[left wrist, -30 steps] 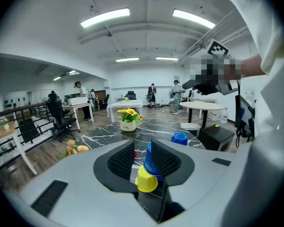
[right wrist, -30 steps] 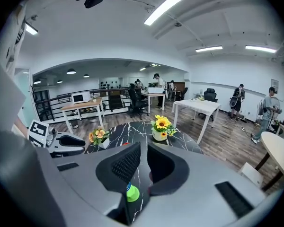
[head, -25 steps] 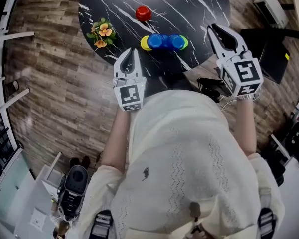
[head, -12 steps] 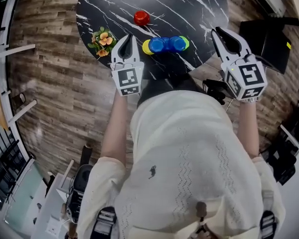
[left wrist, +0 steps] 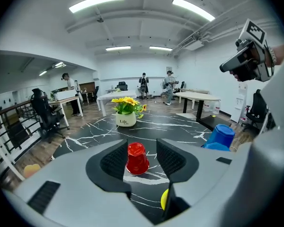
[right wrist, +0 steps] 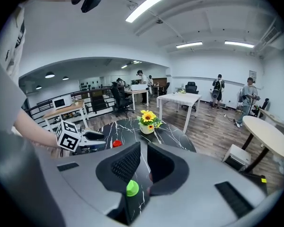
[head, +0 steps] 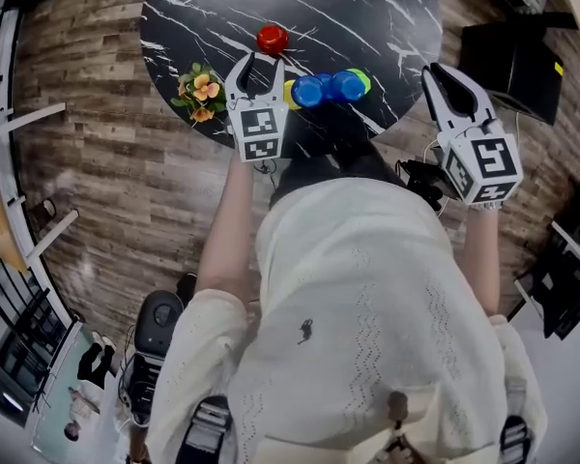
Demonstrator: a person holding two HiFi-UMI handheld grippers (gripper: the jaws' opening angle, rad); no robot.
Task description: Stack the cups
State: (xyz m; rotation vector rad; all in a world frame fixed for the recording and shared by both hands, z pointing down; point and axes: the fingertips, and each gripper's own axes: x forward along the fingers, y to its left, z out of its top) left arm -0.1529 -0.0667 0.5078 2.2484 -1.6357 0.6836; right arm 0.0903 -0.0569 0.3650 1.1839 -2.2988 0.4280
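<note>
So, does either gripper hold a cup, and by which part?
Nothing is held. The left gripper is opening its jaws, the red cup free ahead of them; the right gripper is empty.

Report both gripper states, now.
Left gripper: jaws opening, the red cup shows between them, not gripped.
Right gripper: jaws only slightly apart, holding nothing.
</note>
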